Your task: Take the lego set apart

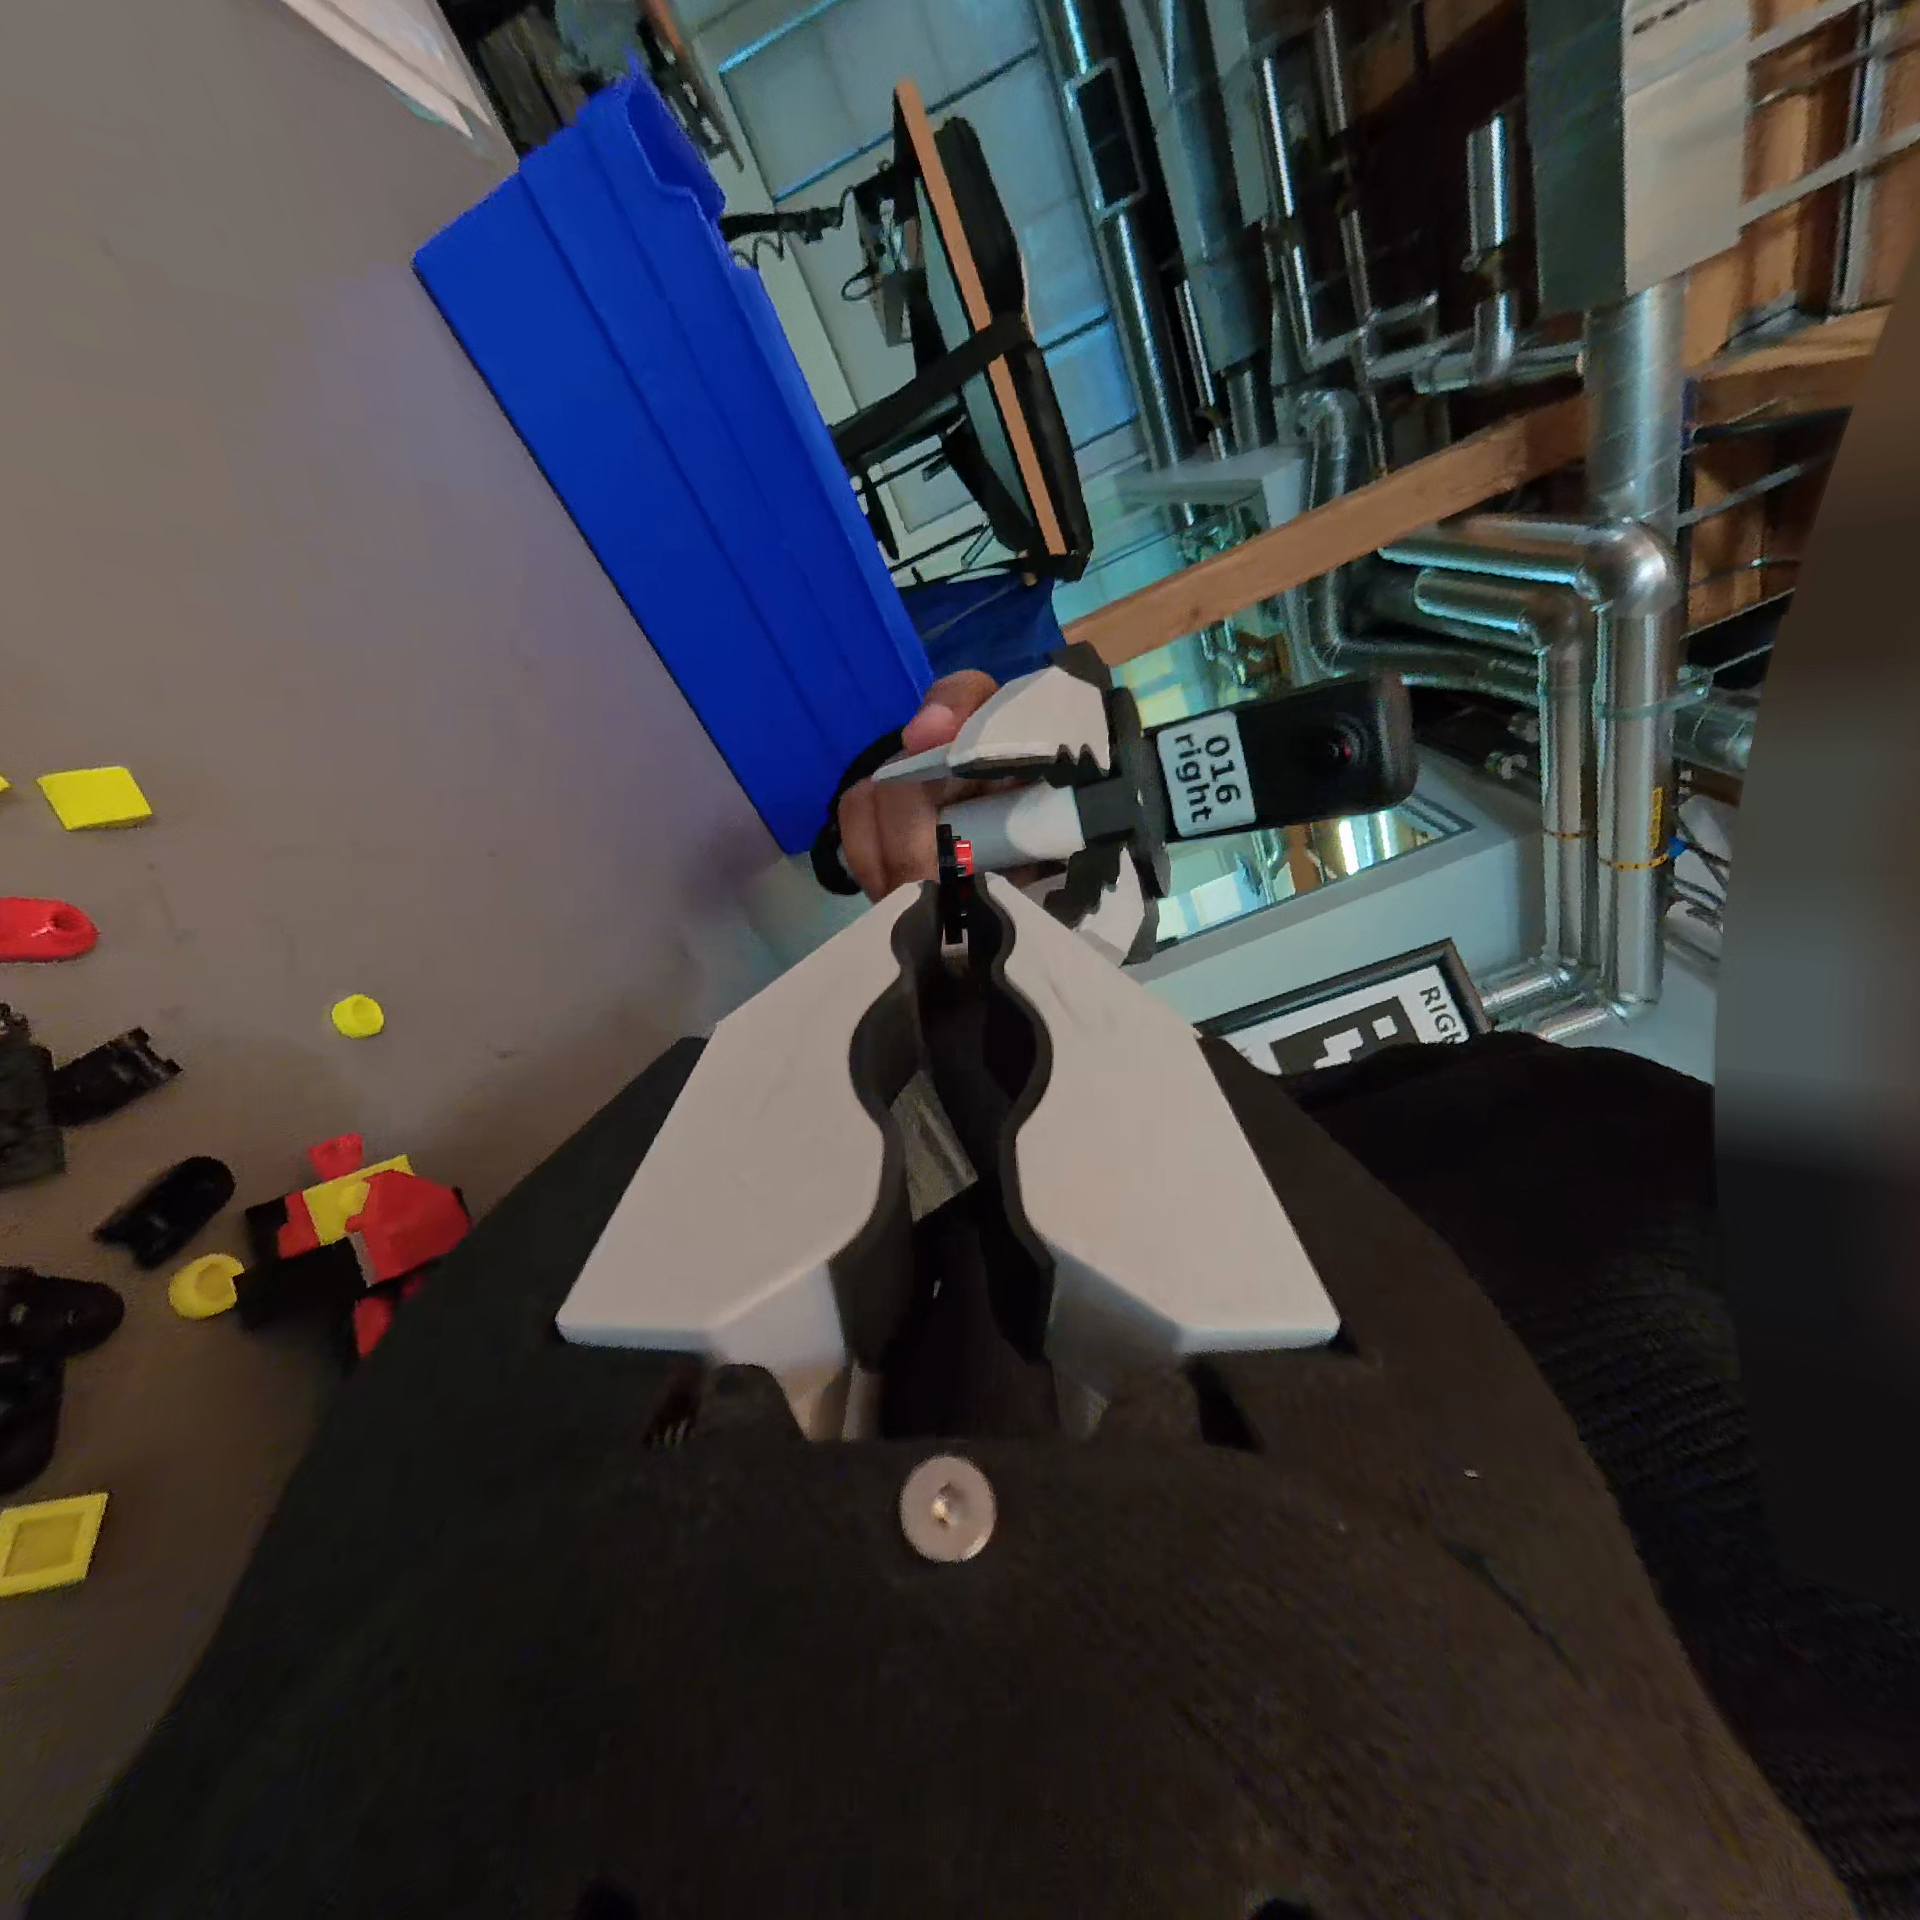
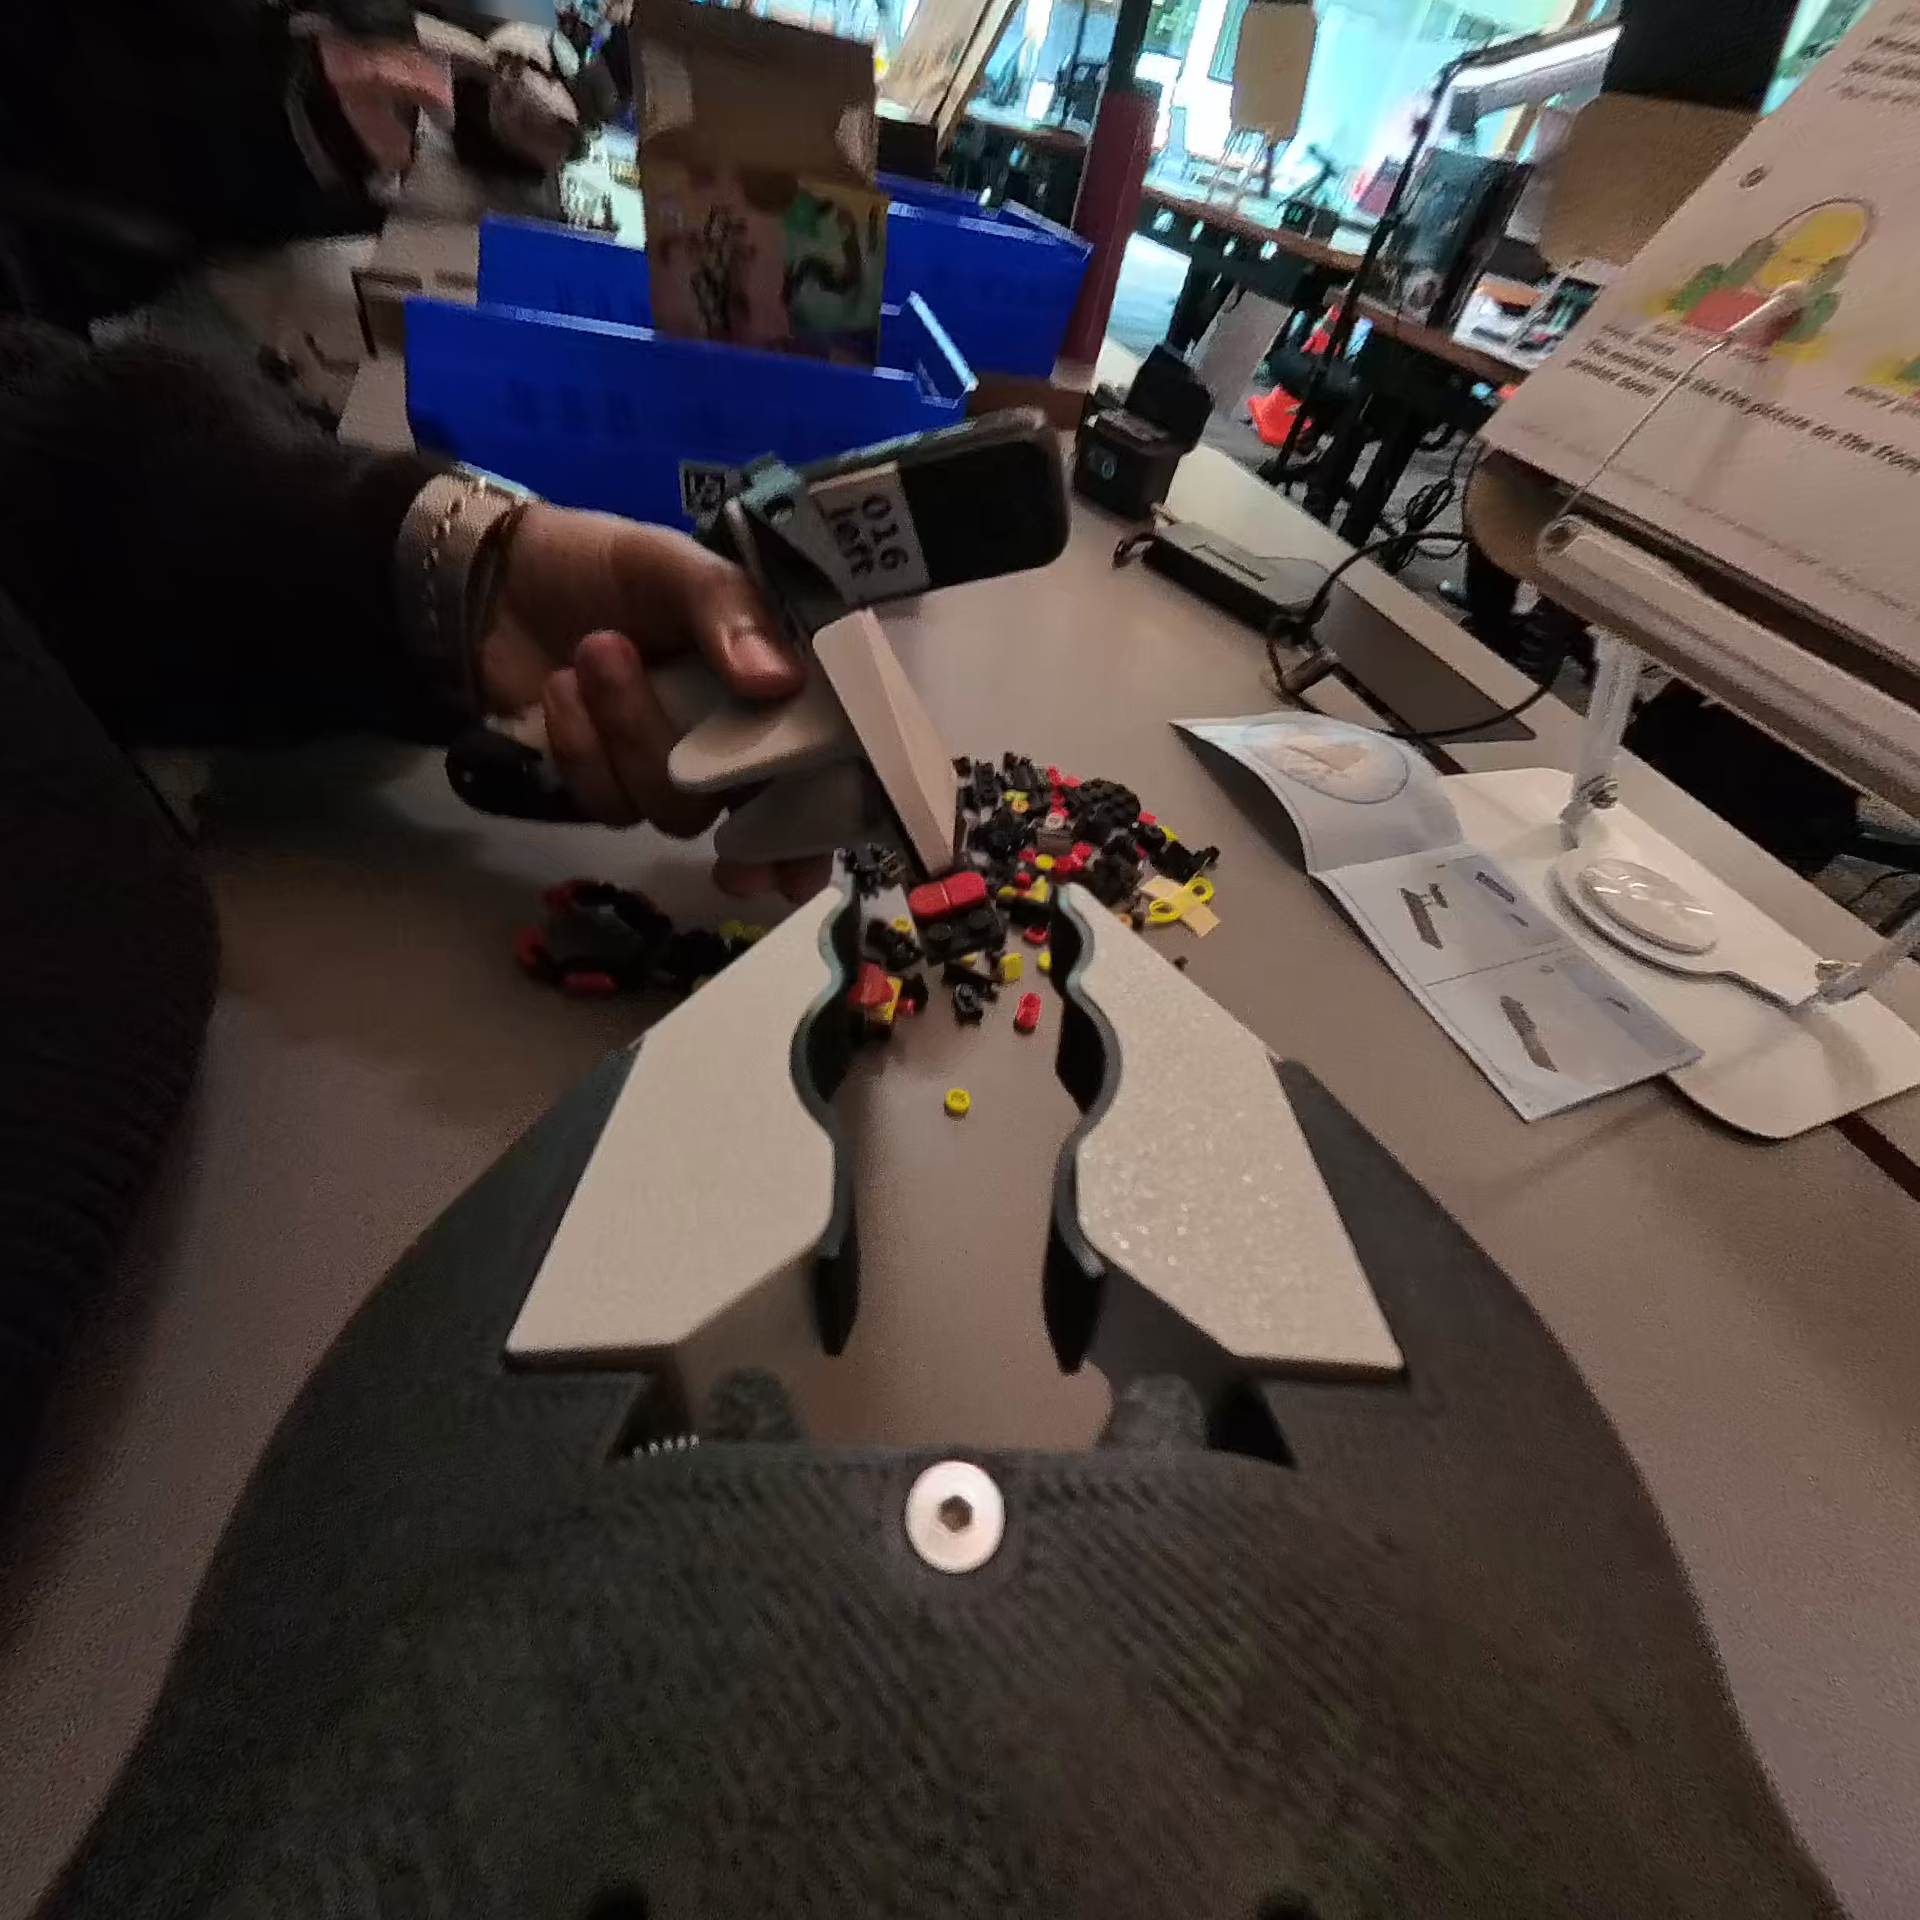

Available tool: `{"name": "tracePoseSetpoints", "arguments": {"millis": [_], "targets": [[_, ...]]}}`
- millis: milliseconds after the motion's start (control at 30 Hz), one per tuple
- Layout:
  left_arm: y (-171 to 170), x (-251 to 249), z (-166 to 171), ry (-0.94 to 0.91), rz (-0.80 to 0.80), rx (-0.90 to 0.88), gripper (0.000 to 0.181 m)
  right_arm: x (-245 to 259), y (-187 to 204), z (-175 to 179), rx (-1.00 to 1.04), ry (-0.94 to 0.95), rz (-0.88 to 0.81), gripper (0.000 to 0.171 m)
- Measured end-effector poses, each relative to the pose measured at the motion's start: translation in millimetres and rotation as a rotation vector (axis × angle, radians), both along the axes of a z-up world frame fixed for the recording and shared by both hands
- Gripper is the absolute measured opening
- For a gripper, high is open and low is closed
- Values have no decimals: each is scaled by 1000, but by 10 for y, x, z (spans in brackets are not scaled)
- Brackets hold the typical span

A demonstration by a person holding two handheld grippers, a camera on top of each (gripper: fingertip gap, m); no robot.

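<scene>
A person stands at a grey bench, holding a two-finger gripper in each hand. The left gripper is raised off the bench with its jaws clenched on a small black-and-red lego assembly, pinched right at the tips. In the right wrist view the same piece shows as a red brick on black plates, hanging just ahead of the right gripper, whose jaws are released and spread wide, empty, with the piece sitting roughly level with the gap between their tips.

Below and beyond lies a scatter of loose black, red and yellow bricks, with a partly built black-and-red chunk off to one side. An open instruction booklet and a blue bin sit farther back.

To do this step well, I would judge the right jaws should close squarely on the red top brick alone, while the left grip holds firm low on the black plates; then a slight twist and peel rather than a straight pull, so the small piece does not fly off.
</scene>
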State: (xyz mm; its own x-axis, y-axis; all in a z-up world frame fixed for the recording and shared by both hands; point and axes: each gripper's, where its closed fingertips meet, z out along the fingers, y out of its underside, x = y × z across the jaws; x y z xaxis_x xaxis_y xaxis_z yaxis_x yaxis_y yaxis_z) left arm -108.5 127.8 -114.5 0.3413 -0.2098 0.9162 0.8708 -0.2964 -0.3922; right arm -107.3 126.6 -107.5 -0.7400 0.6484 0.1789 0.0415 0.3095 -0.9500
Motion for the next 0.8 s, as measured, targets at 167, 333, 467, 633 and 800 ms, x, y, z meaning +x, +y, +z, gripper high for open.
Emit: {"name": "tracePoseSetpoints", "arguments": {"millis": [167,333,467,633,800], "targets": [[-1,136,-36,33,-73,-23,1,113,-31,-60,42,-40,74,26],[-20,207,13,-2,-123,0,1,183,-76,-13,72,-15,107,14],[-25,273,25,-6,-159,7,2,209,-127,-35,97,-9,119,14],[-30,284,57,-34,-173,37,2,221,-133,-4,96,-9,120,14],[-55,273,154,-108,-185,95,2,209,-159,106,34,19,103,14]]}}
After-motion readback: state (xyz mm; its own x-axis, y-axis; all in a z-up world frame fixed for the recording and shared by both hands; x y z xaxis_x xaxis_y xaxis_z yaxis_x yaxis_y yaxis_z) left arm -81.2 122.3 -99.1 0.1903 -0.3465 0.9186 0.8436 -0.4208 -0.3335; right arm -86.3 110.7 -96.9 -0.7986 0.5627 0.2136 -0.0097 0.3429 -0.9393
